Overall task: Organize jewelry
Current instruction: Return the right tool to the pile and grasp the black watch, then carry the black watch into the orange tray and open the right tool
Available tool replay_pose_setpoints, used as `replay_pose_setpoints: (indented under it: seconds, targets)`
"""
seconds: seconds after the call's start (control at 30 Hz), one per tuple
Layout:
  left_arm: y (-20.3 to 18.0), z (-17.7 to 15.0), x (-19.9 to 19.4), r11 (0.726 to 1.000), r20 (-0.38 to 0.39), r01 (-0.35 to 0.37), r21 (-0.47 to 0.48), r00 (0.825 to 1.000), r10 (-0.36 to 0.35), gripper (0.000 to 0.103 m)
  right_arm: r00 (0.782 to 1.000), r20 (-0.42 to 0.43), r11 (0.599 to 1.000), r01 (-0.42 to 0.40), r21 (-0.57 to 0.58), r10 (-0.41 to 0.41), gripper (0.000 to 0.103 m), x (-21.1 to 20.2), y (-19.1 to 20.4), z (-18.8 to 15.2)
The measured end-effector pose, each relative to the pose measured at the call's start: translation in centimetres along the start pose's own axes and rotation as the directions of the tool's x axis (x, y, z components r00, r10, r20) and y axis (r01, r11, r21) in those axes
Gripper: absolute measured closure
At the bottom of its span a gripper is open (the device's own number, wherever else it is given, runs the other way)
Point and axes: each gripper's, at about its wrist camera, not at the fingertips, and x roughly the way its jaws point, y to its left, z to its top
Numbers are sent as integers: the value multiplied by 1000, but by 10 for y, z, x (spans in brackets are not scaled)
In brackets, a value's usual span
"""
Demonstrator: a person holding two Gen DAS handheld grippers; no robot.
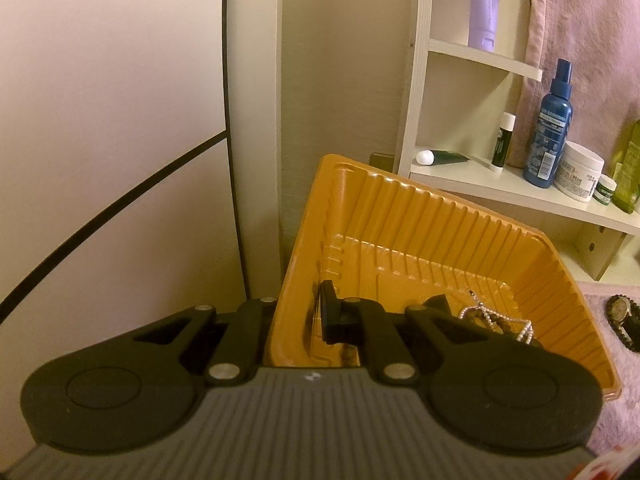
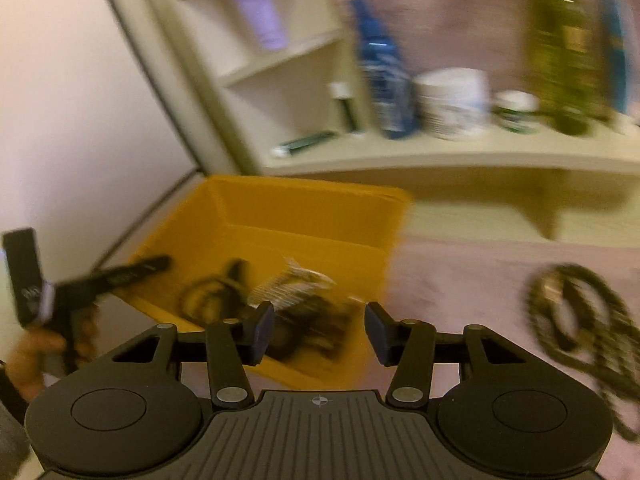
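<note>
While the left gripper (image 1: 298, 312) pinches the ribbed orange plastic tray's (image 1: 420, 216) wall, beaded jewelry (image 1: 496, 318) lies inside; right gripper (image 2: 319, 332) gapes, empty.

A surface covered by a pink fuzzy cloth (image 2: 460, 280) is seen. An orange ribbed plastic tray (image 1: 420, 216) is set on it near the wall, and a dark beaded wristwatch (image 1: 622, 314) is laid just beside the tray.

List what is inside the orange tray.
In the orange tray lie a sparkly silver chain and dark beaded jewelry tangled together. The left gripper, clamped on the tray's wall, covers part of the floor, so more may lie hidden there.
</note>
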Motion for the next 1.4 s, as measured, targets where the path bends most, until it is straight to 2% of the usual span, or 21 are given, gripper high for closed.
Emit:
replay_pose_setpoints:
  seconds: [0.2,0.43,0.73,0.8,0.87,1.1,1.2,1.4]
  targets:
    - [-2,0,2,1000,-2,-8,4,1000,8,94,983,-10,983,183,33,-182,53,-26,-53,-20]
    - [-3,0,4,1000,-7,-14,8,1000,14,94,957,-13,956,292,17,-291,53,-41,-86,-29]
    - [-4,0,6,1000,-11,-17,12,1000,17,94,955,-8,952,294,-82,-295,53,-16,-89,-16]
    - [-4,0,6,1000,-11,-17,12,1000,17,94,956,-8,951,293,-101,-295,58,-10,-89,-13]
    - [-4,0,6,1000,-12,-17,13,1000,17,94,957,-10,951,288,-117,-291,68,-2,-90,-10]
    - [-3,0,6,1000,-12,-17,14,1000,17,94,951,-28,943,302,-140,-309,80,27,-95,-2]
    - [-3,0,6,1000,-13,-17,16,1000,17,94,957,-36,949,280,-145,-288,96,33,-97,-2]
    - [-3,-1,7,1000,-13,-19,16,1000,19,94,964,-10,957,261,-126,-264,98,26,-92,-3]
